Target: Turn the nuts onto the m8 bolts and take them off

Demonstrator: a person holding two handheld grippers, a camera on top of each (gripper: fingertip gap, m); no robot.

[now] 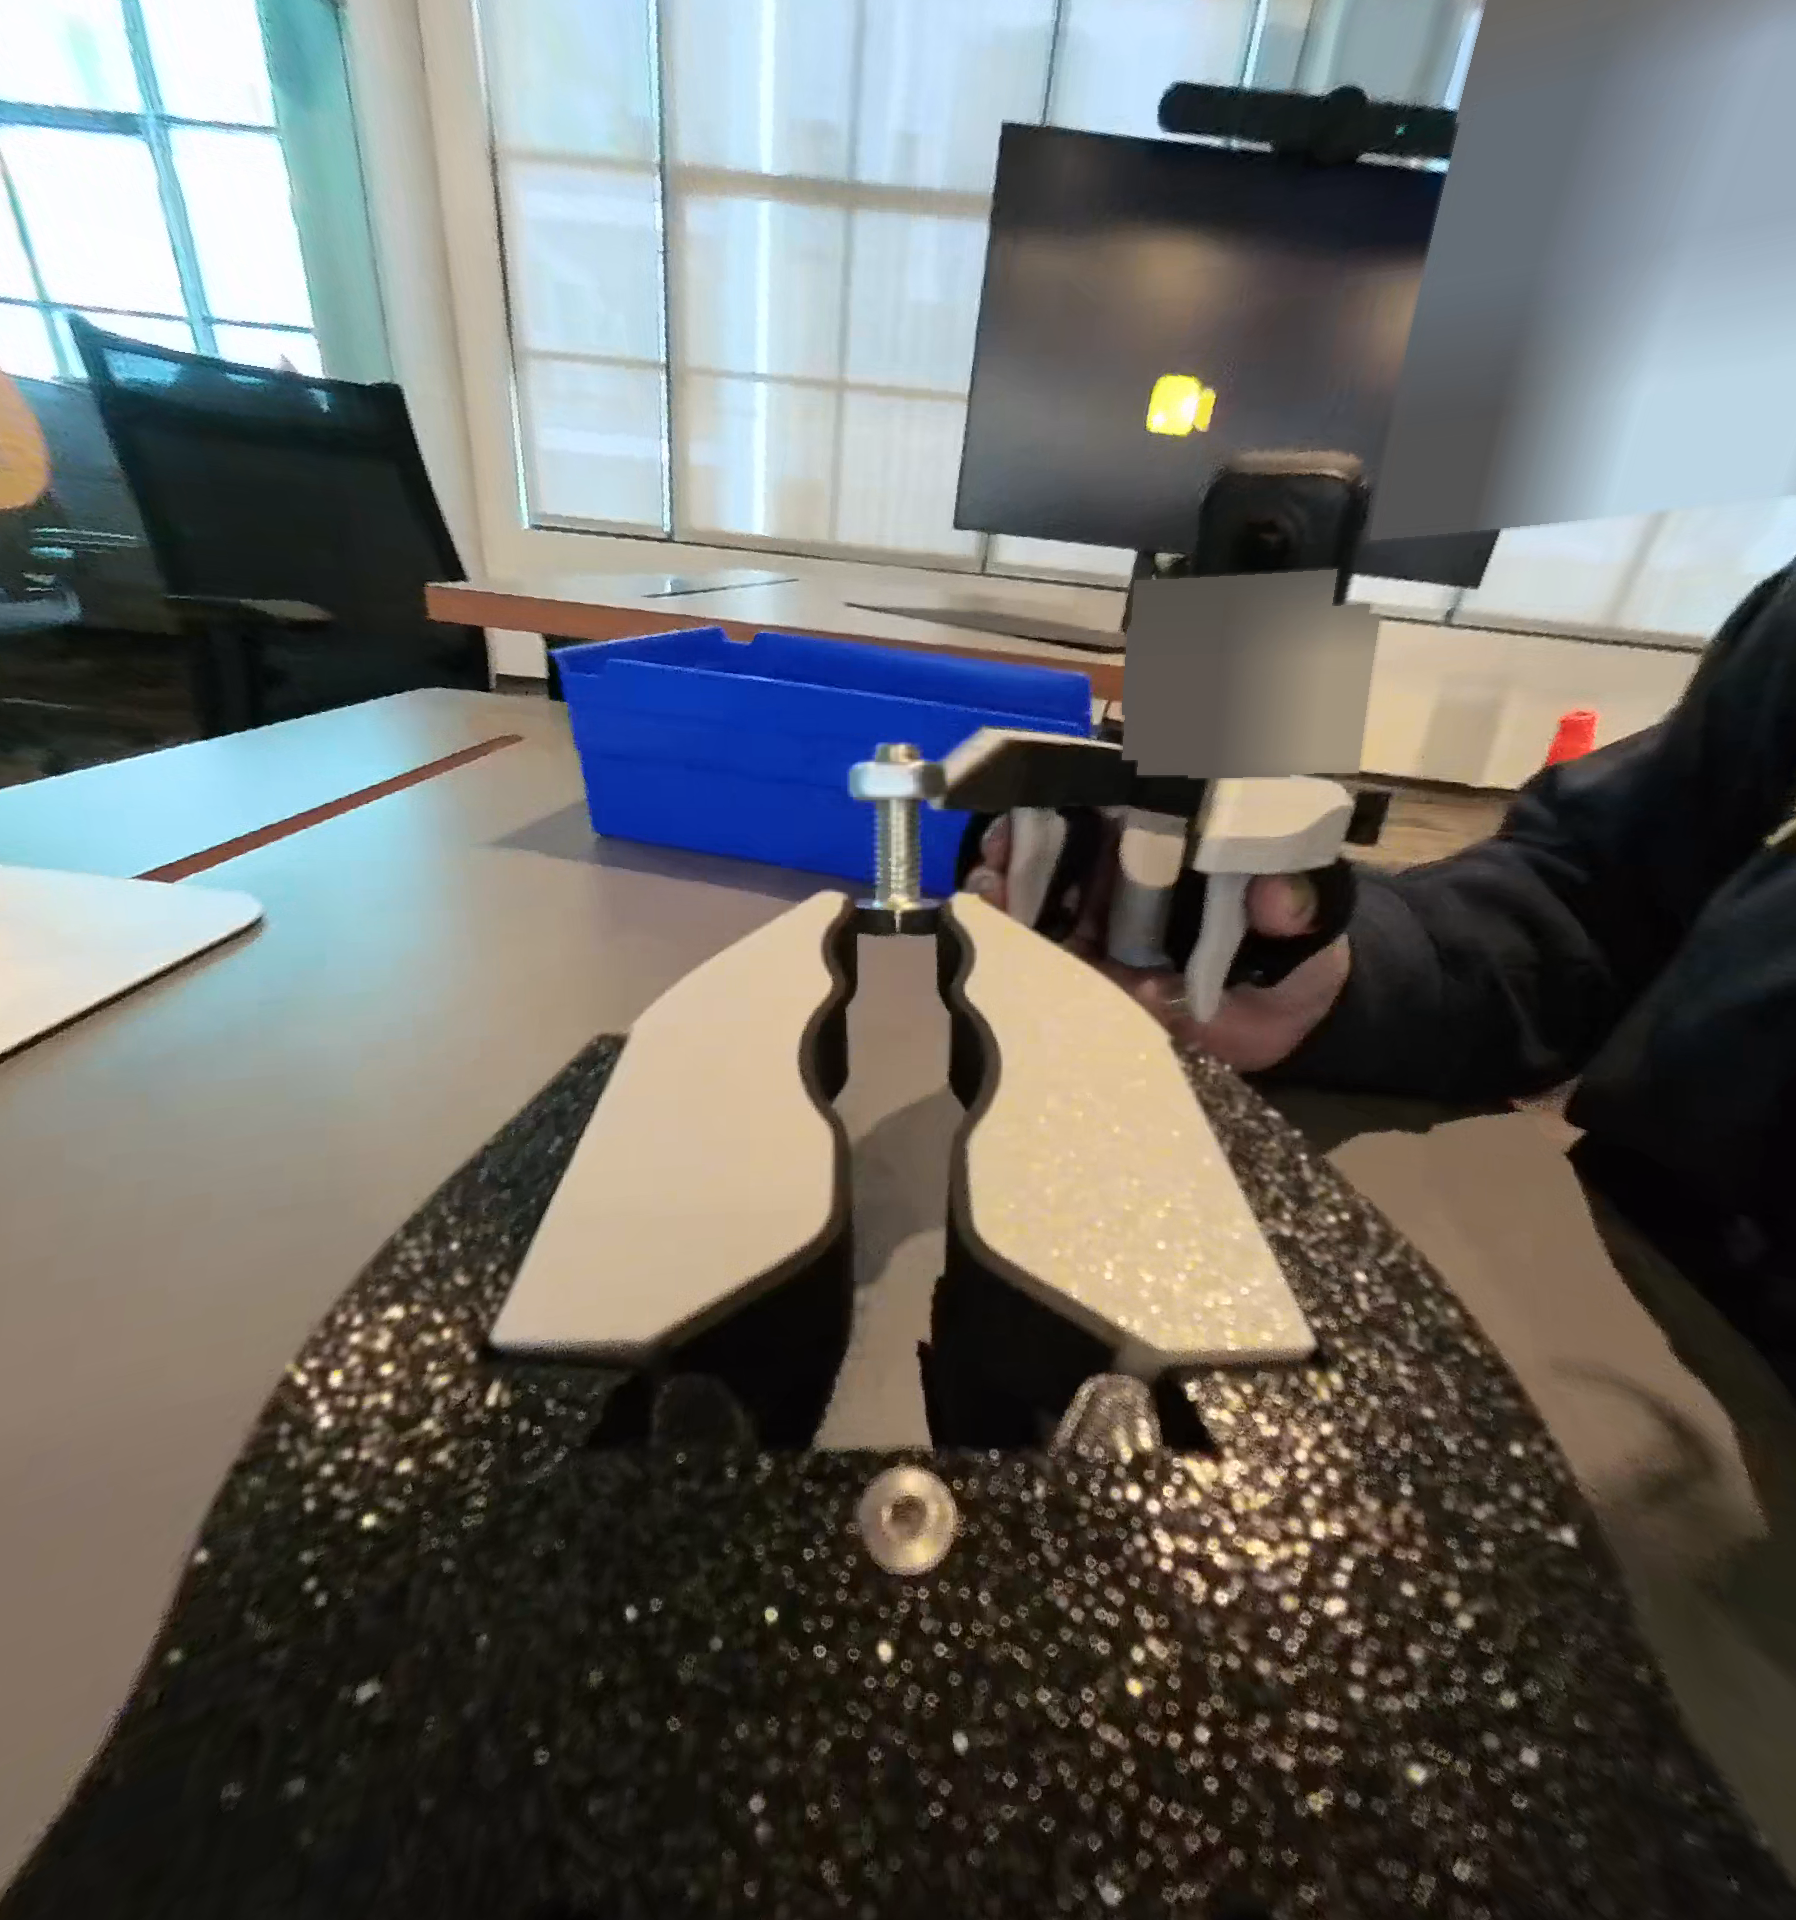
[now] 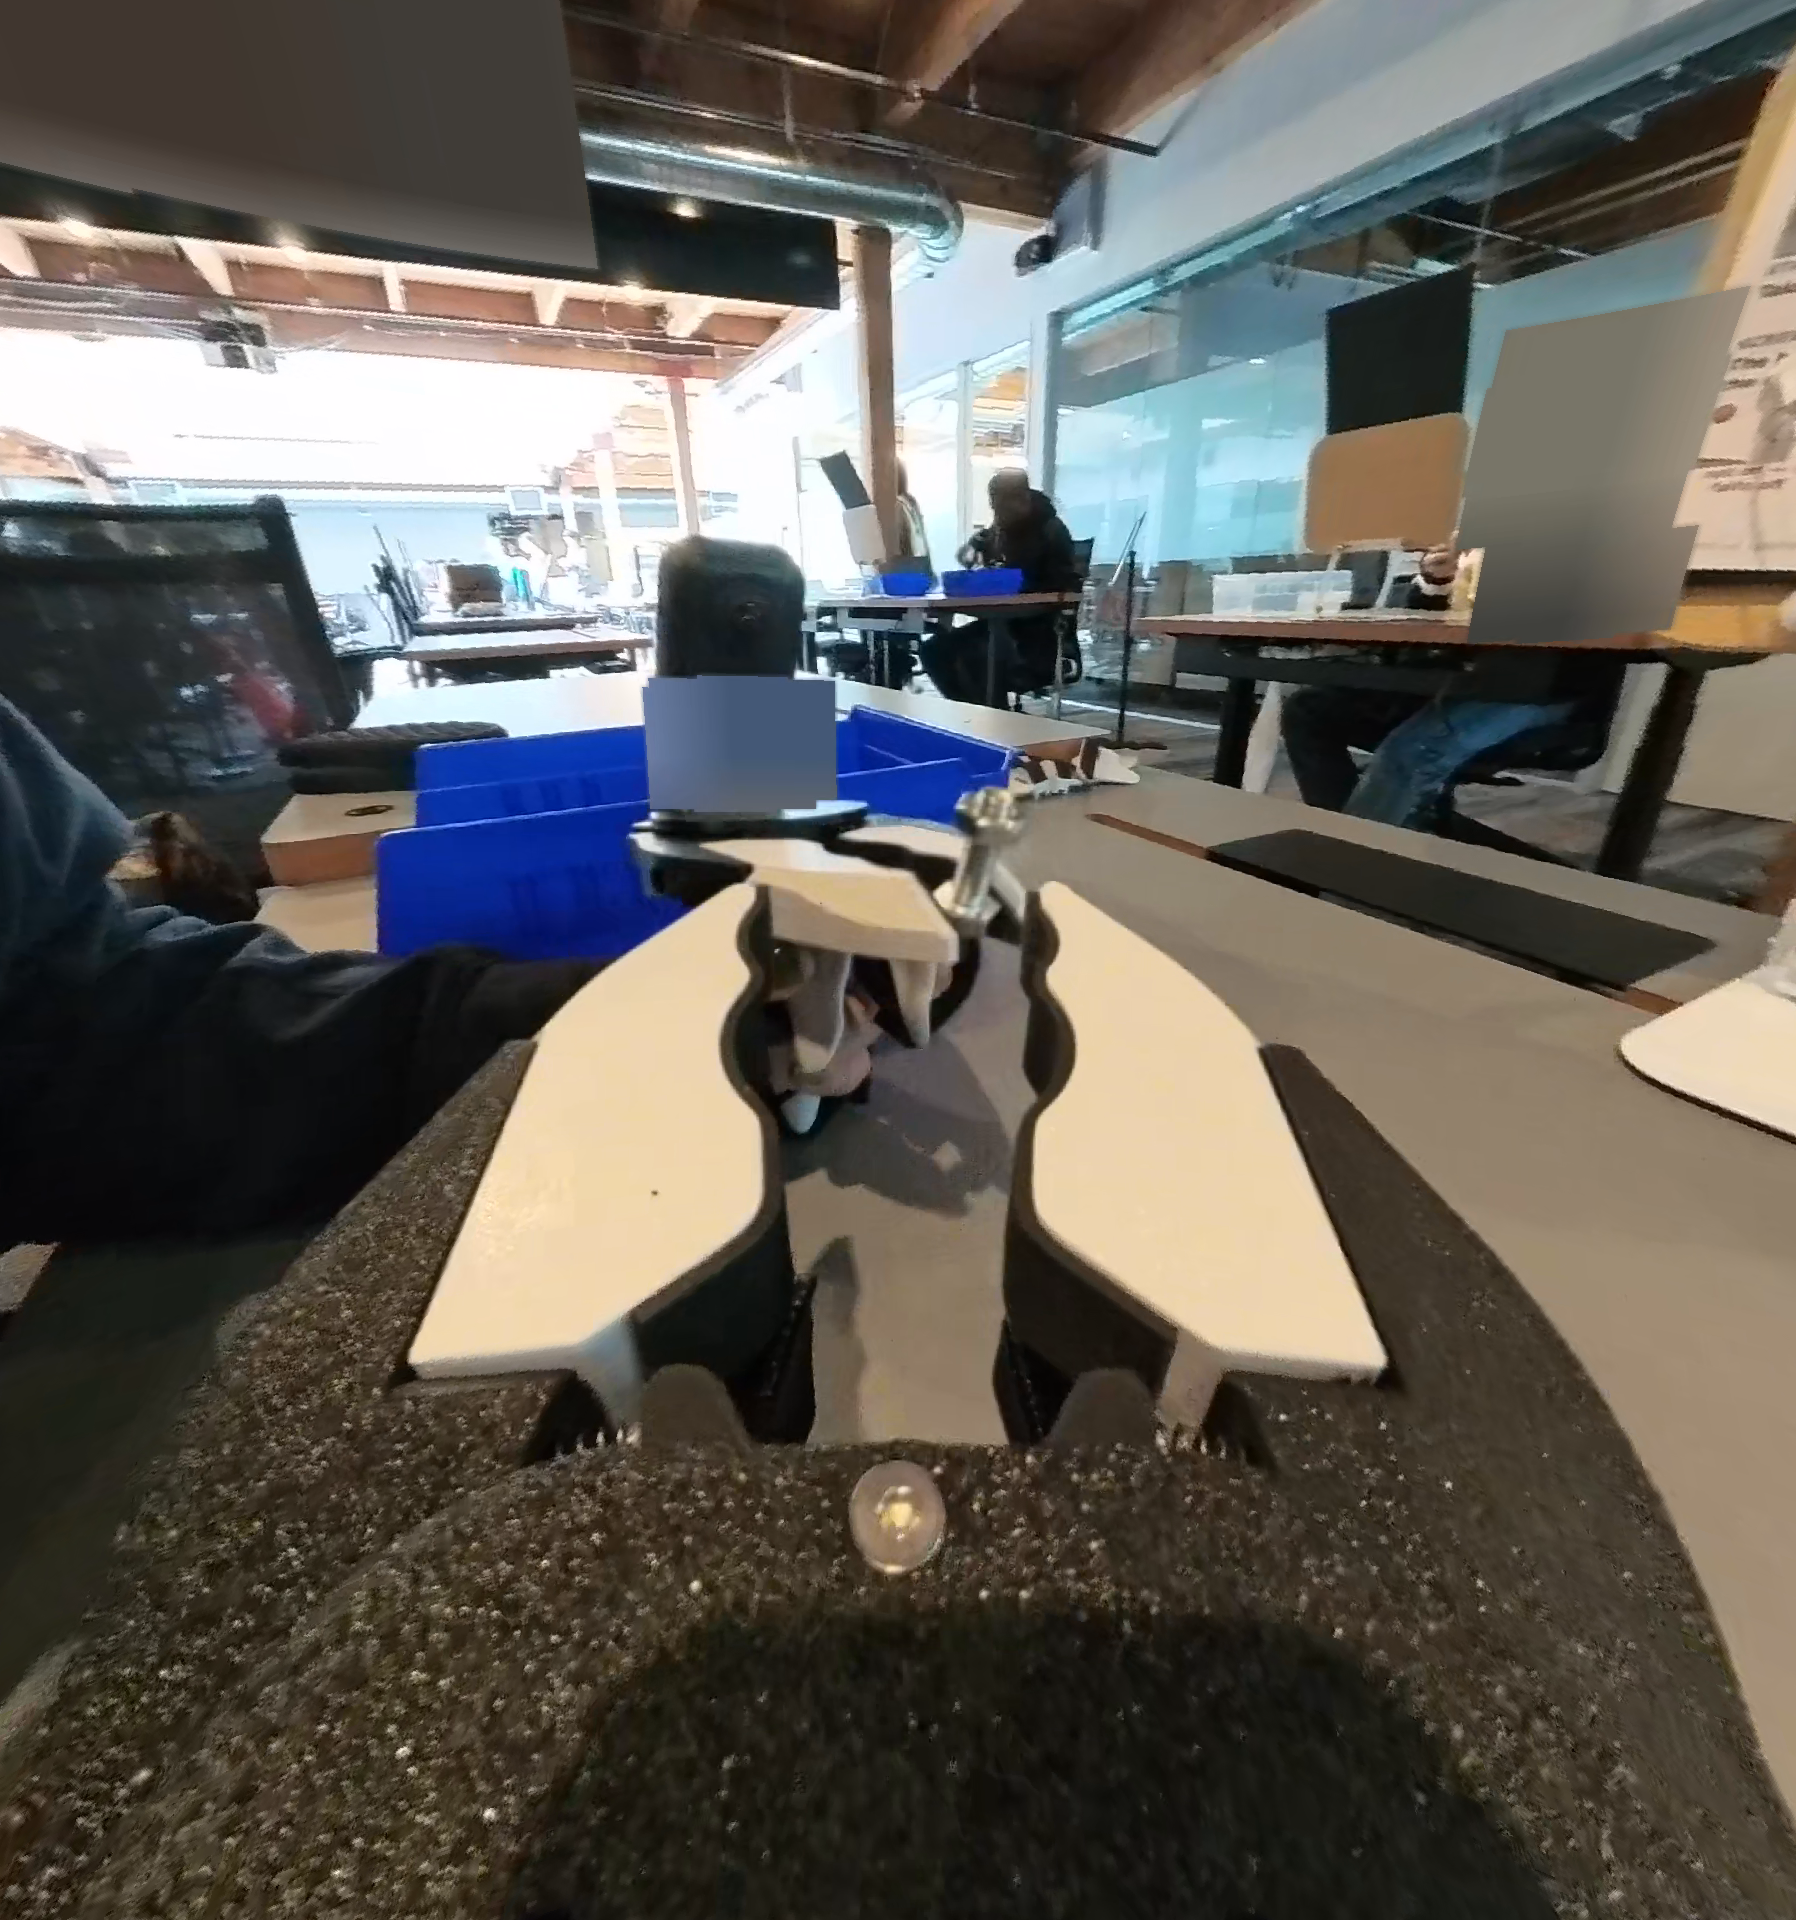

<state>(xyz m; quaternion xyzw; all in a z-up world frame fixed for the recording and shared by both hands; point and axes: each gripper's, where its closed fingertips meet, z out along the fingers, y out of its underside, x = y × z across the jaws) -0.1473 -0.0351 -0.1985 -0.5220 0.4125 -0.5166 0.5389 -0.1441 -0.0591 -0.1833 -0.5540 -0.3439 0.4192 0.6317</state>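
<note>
Silver hex nut point(image 1: 892, 779) sits atop an upright silver threaded bolt point(image 1: 900, 852) whose head the left gripper point(image 1: 896, 925) clamps, while the right gripper point(image 2: 889, 914), jaws apart and empty, touches its right side.

Left wrist view: low over our counter point(image 1: 250, 1039), facing windows | Right wrist view: low, facing open office | Both close on the bolt point(image 1: 899, 852) point(image 2: 977, 868); we share it, blue bin point(image 1: 769, 727) point(image 2: 520, 862), each other's tongs.

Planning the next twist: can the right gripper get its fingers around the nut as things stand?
Probably yes. The right gripper is open, its fingertip beside the nut, which sits exposed atop the bolt clamped by the left gripper.
</note>
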